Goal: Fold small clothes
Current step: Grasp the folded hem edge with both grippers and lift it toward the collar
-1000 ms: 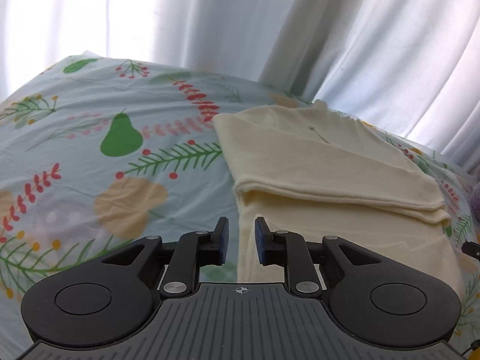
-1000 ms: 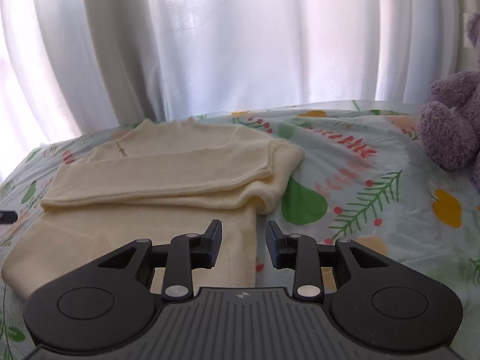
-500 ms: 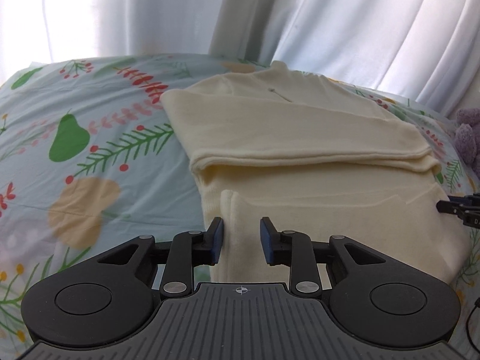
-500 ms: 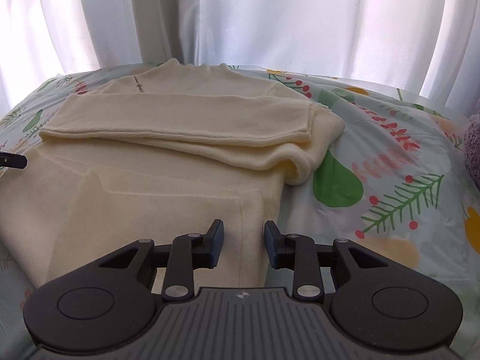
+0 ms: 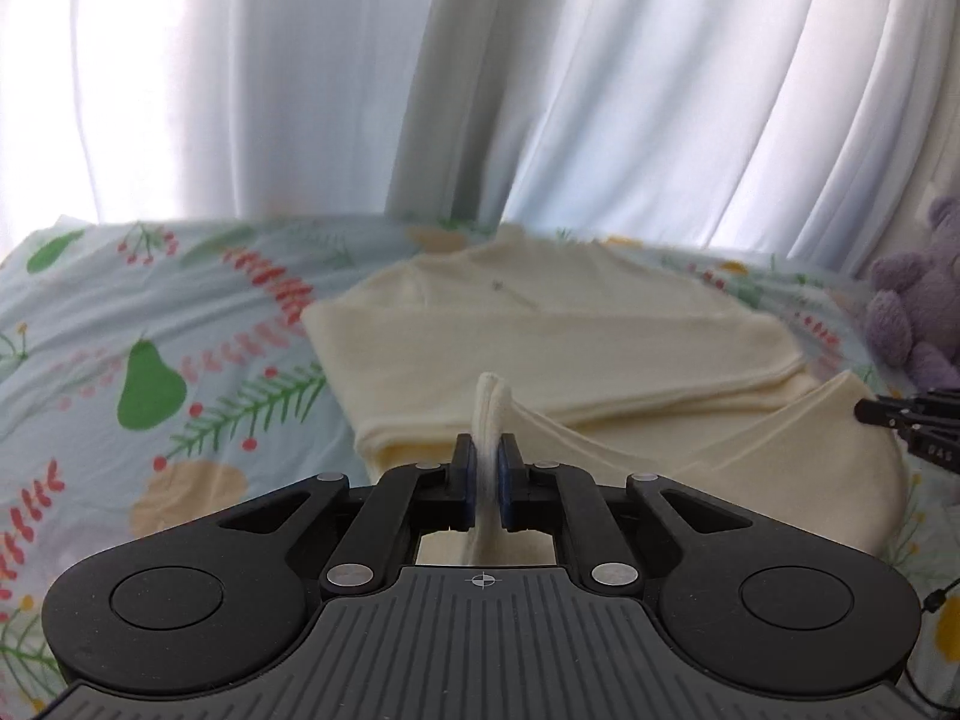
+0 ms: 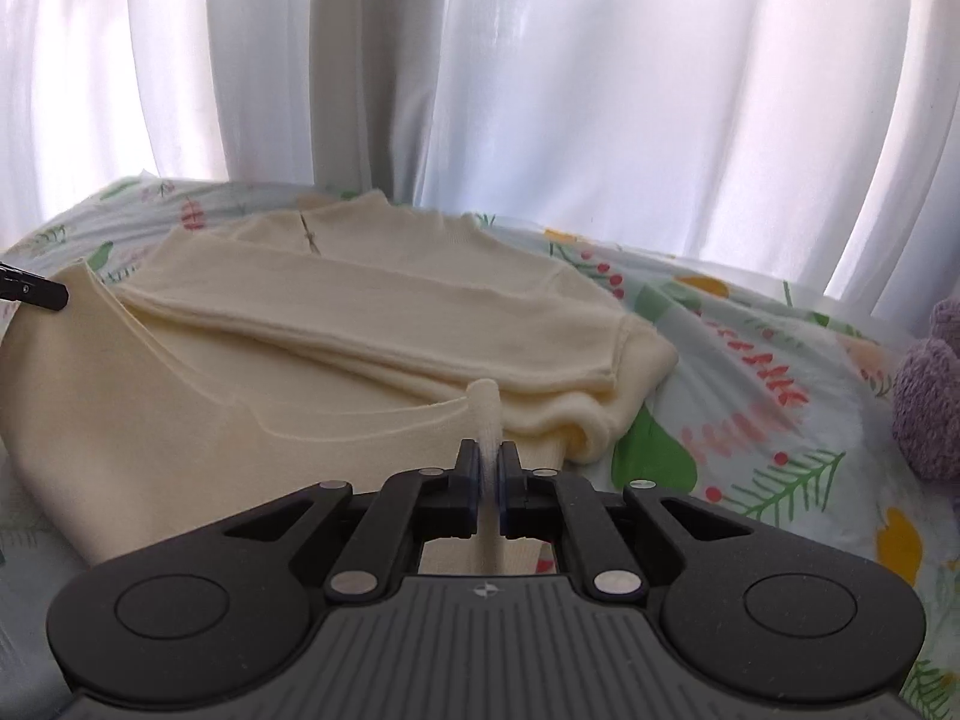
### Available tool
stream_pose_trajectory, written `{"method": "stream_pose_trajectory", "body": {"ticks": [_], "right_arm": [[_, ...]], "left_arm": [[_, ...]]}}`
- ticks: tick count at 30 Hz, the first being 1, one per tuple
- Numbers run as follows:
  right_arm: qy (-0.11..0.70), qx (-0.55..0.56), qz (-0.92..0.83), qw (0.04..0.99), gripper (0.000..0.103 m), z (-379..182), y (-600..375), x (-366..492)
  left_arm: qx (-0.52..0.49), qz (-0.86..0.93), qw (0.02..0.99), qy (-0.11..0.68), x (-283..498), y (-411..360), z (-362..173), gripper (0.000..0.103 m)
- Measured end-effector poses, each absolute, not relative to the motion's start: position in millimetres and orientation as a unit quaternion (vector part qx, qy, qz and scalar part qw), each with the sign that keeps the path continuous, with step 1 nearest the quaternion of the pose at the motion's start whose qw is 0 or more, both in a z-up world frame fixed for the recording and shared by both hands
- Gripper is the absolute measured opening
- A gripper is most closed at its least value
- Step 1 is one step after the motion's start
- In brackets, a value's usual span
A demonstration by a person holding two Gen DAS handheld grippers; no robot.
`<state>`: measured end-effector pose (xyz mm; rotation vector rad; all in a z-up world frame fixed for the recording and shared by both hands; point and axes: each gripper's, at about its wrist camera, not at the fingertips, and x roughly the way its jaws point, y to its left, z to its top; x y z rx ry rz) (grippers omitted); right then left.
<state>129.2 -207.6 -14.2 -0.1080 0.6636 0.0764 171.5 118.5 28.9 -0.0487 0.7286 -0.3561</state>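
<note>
A cream sweater (image 5: 540, 336) lies on the patterned bedsheet (image 5: 150, 324), its sleeves folded across the body. My left gripper (image 5: 486, 468) is shut on the sweater's bottom hem at the left corner, with a pinch of fabric standing up between the pads. My right gripper (image 6: 491, 474) is shut on the hem at the right corner of the sweater (image 6: 300, 324). Both hold the hem lifted a little off the bed, and it sags between them. Each gripper's tip shows at the edge of the other's view.
White curtains (image 5: 540, 78) hang behind the bed. A purple plush toy (image 5: 918, 300) sits at the right on the sheet, also in the right wrist view (image 6: 930, 396). The sheet (image 6: 750, 372) extends to the right of the sweater.
Both grippers closed from open onto the bottom hem corners and lifted them off the bed. The views now tilt up toward the curtains.
</note>
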Motion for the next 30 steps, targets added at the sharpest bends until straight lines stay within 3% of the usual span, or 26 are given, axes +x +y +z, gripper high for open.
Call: {"method": "stream_pose_trajectory", "body": {"ticks": [6, 13, 18, 22, 25, 28, 30], "right_arm": [[0.276, -0.047, 0.002, 0.960, 0.005, 10, -217, 164], [0.307, -0.017, -0.036, 0.951, 0.005, -19, -234, 239], [0.353, -0.026, -0.024, 0.935, 0.007, -46, -236, 260], [0.365, -0.035, 0.023, 0.930, 0.033, -47, -234, 254], [0.371, -0.076, 0.037, 0.925, 0.032, -51, -225, 252], [0.373, -0.093, 0.030, 0.923, 0.010, -53, -221, 252], [0.373, -0.103, 0.027, 0.922, 0.006, -51, -218, 252]], "left_arm": [[-0.031, -0.137, 0.945, 0.295, 218, 117, 56, 0.009], [-0.018, -0.085, 0.934, 0.347, 298, 99, 3, 0.009], [0.015, -0.108, 0.915, 0.387, 306, 94, -29, 0.012], [-0.019, -0.163, 0.907, 0.388, 297, 105, -31, 0.037], [-0.014, -0.164, 0.902, 0.398, 298, 103, -37, 0.032], [0.010, -0.154, 0.899, 0.409, 299, 99, -40, 0.013], [0.033, -0.147, 0.901, 0.407, 297, 95, -36, 0.010]]}}
